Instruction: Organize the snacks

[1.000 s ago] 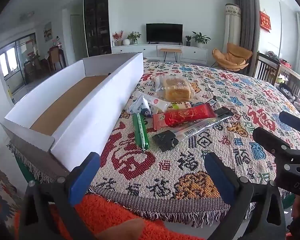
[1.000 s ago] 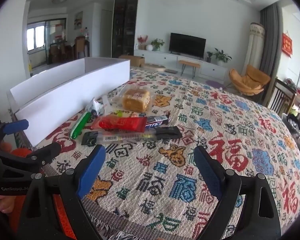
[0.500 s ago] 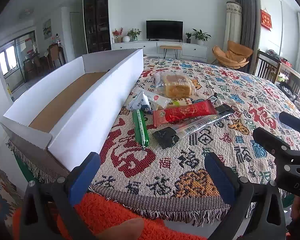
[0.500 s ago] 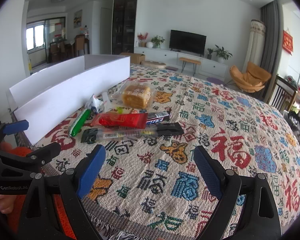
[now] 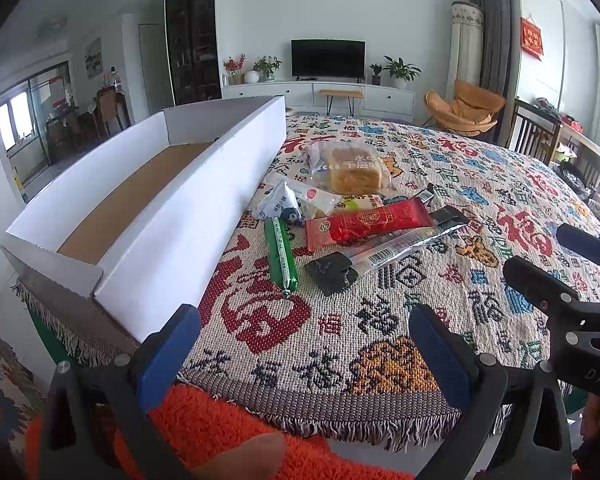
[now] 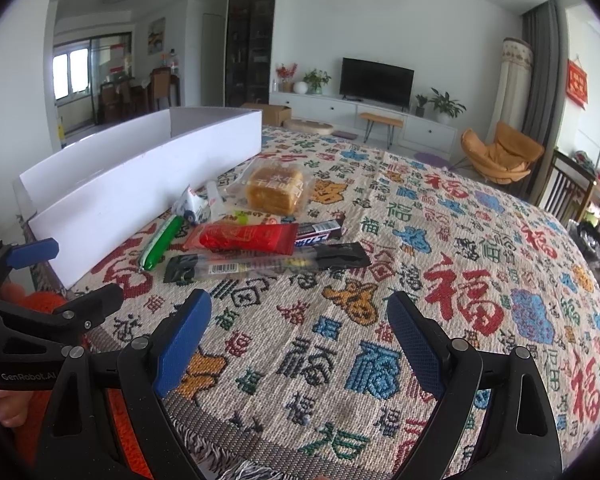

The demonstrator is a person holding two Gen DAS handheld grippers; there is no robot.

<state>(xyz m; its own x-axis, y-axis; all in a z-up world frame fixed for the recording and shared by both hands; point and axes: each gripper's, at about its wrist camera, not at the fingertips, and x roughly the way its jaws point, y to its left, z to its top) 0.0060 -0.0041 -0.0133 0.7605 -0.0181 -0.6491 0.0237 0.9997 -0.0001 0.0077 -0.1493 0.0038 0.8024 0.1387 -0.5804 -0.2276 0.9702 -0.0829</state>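
Both grippers — left gripper (image 5: 304,344), right gripper (image 6: 298,330) — jaws released; dark bar (image 6: 319,232) half hidden under red packet (image 6: 246,237).

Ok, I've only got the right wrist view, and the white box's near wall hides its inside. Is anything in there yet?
Observer: No. The left wrist view looks into the white box, and the part of its floor that shows is bare brown cardboard with no snack on it.
Operator: I only see the left gripper side-on. Is it holding anything?
Observer: No. The left gripper is open, and only the patterned cloth shows between its fingers, short of the snacks.
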